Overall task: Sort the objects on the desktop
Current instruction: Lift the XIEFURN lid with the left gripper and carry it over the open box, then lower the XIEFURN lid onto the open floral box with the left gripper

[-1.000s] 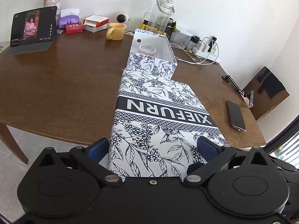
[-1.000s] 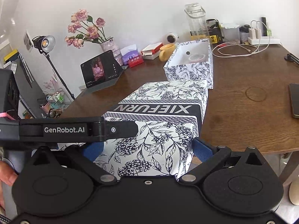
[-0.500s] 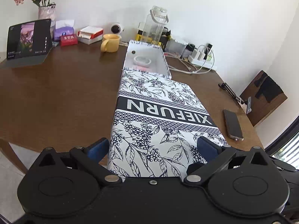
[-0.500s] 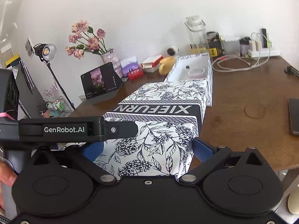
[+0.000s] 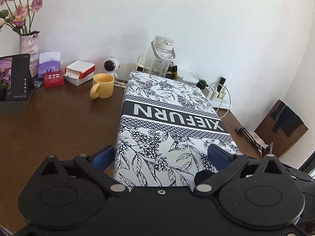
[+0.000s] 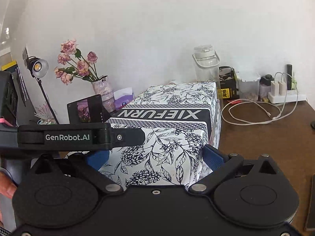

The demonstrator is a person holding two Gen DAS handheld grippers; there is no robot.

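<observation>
A long box lid (image 5: 169, 122) with a black-and-white leaf print and the word XIEFURN fills the middle of both wrist views. My left gripper (image 5: 160, 155) is shut on its near end, blue pads against both long sides. From the same end, my right gripper (image 6: 155, 157) is shut on the lid (image 6: 167, 118) too. The lid lies over the matching open box, which it hides almost fully; only a patterned strip of the box wall (image 6: 217, 122) shows under its right edge. The left gripper's black body (image 6: 67, 137) crosses the right wrist view.
On the brown table (image 5: 59, 122) stand a yellow mug (image 5: 103, 85), a tablet (image 5: 14, 78), a flower vase (image 6: 103, 92), a clear bottle (image 5: 160, 59) and small boxes (image 5: 79, 72). A power strip with white cables (image 6: 283, 96) sits at the back right. A phone (image 6: 311, 202) lies near the right edge.
Both grippers carried the lid forward over the open box. The box's white inside and the ring in it were visible before and are now covered.
</observation>
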